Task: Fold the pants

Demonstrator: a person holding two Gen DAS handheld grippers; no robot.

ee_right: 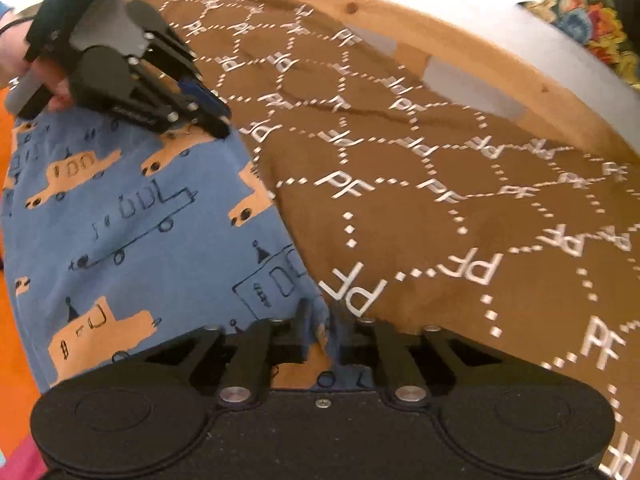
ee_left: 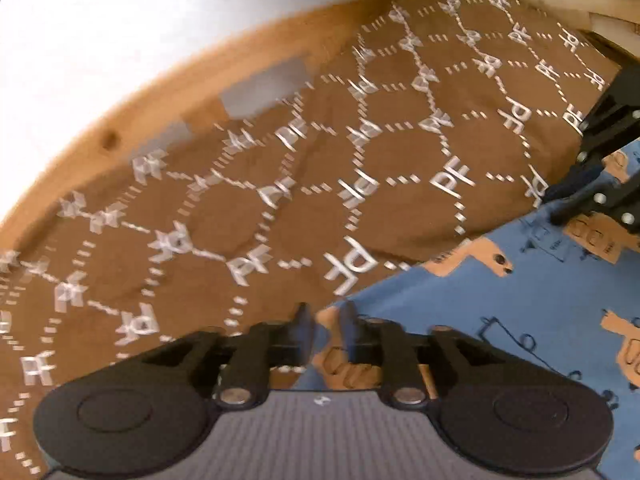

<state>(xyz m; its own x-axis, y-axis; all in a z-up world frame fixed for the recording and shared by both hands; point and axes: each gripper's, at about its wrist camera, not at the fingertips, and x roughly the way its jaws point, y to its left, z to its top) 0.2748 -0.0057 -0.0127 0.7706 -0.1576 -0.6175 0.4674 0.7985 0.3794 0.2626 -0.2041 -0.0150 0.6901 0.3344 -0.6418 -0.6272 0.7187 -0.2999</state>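
The pants [ee_right: 132, 216] are blue with orange car prints and lie on a brown cloth [ee_right: 440, 168] patterned with white "PF" letters. My left gripper [ee_left: 326, 334] is shut on the pants' edge [ee_left: 540, 320]; it also shows in the right wrist view [ee_right: 208, 116] at the far corner of the pants. My right gripper [ee_right: 324, 332] is shut on the near corner of the pants; it also shows at the right edge of the left wrist view [ee_left: 568, 204]. Both hold the same edge of the fabric.
The brown cloth covers a wooden table with a pale rim [ee_right: 420, 28]. Grey tape patches [ee_left: 264, 88] sit on the rim. A white surface [ee_left: 80, 40] lies beyond. An orange surface [ee_right: 10, 320] lies left of the pants.
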